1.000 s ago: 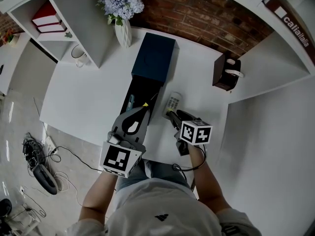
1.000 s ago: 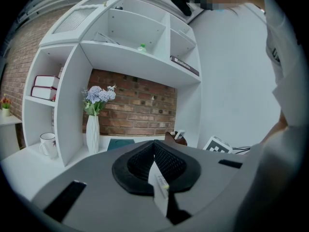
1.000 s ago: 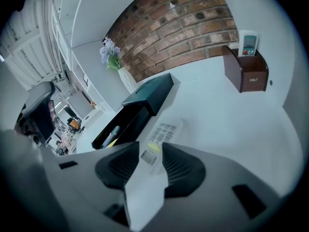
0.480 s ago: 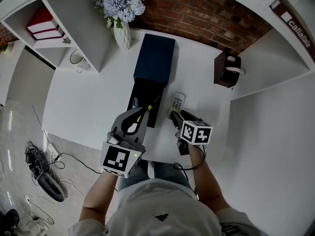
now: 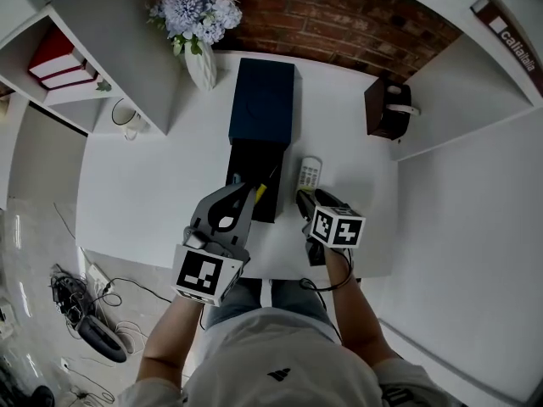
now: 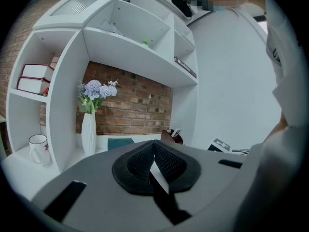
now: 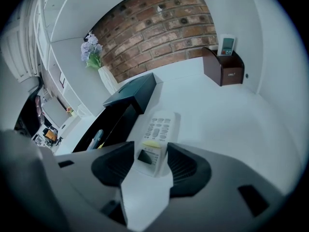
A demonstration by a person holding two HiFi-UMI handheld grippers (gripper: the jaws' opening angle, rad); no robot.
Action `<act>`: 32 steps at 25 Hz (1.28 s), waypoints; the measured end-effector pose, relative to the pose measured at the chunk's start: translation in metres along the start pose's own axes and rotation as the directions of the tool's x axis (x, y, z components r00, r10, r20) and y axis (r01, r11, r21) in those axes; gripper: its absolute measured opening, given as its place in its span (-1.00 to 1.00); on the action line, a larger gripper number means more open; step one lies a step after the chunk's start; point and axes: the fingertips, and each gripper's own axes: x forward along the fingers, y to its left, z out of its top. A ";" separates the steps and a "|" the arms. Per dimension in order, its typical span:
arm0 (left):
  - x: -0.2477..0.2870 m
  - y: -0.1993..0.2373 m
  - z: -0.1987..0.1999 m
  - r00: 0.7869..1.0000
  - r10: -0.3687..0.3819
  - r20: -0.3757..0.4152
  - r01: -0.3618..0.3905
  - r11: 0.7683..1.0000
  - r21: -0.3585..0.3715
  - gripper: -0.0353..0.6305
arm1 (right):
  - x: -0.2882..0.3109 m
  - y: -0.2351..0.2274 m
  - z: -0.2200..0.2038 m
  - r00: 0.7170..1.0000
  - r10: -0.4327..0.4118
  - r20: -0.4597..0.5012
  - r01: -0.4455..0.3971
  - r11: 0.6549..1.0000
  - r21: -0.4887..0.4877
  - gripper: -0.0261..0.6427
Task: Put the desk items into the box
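Observation:
The open black box [image 5: 244, 161] lies mid-table, its dark blue sleeve [image 5: 263, 100] beyond it. Inside it are a blue-grey pen [image 7: 95, 138] and a thin yellow-tipped item [image 5: 260, 191]. My left gripper [image 5: 252, 190] hovers over the box's near end. It is shut, with nothing showing between its pads [image 6: 166, 161]. A white remote [image 5: 309, 173] lies flat on the table right of the box. My right gripper [image 5: 303, 197] straddles the near end of the remote [image 7: 157, 139]. Its jaws have just been opening and stand clear of the remote's sides.
A white vase of flowers [image 5: 197, 32] stands at the back left beside a shelf unit with a mug [image 5: 127, 113] and red books [image 5: 51, 62]. A brown holder [image 5: 389, 113] with a small white device stands at the back right. Cables lie on the floor at left.
My left gripper has edged a little further over the box. The right gripper stays at the remote's near end, and the remote has not left the table.

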 end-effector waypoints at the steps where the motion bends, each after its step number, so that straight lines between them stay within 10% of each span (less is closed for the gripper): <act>1: 0.000 0.002 -0.001 1.000 -0.007 -0.003 0.007 1.000 -0.001 -0.86 | 0.001 0.000 0.000 1.000 -0.011 0.003 0.011 1.000 0.004 -0.30; 32: -0.003 0.041 -0.009 0.996 -0.092 -0.023 0.092 0.996 0.001 -0.86 | 0.021 0.005 -0.007 0.967 -0.255 -0.018 0.255 0.967 0.011 -0.11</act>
